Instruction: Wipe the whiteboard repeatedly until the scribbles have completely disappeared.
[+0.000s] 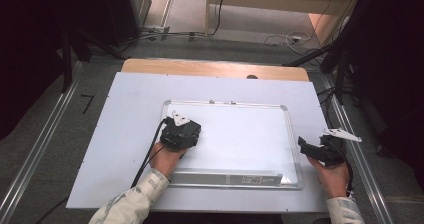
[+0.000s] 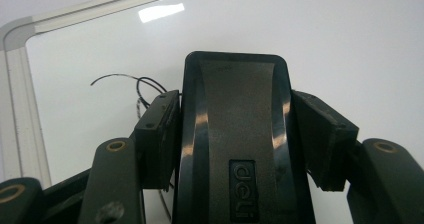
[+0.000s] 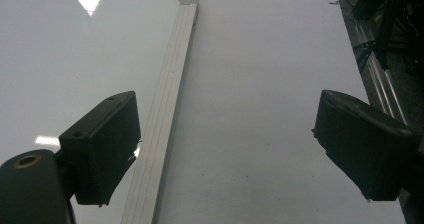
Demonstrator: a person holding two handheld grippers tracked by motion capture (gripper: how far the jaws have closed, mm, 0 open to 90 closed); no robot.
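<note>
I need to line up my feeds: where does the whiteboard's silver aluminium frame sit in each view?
High view: the silver aluminium frame rings the board at table centre.
Left gripper view: rounded corner upper left, beyond the black plastic eraser that the left hand-held gripper clamps.
Right gripper view: corner top centre, edge running down between the jaws.
Shared landmark: the rounded frame corners.

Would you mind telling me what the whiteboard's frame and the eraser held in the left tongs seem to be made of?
The whiteboard's frame looks like matt silver metal, probably aluminium: pale grey, with fine lengthwise ridges. The eraser, clamped in the left tongs, seems to be glossy black moulded plastic: sharp highlights run along its rounded edges around a duller grey centre panel with a raised logo.
</note>
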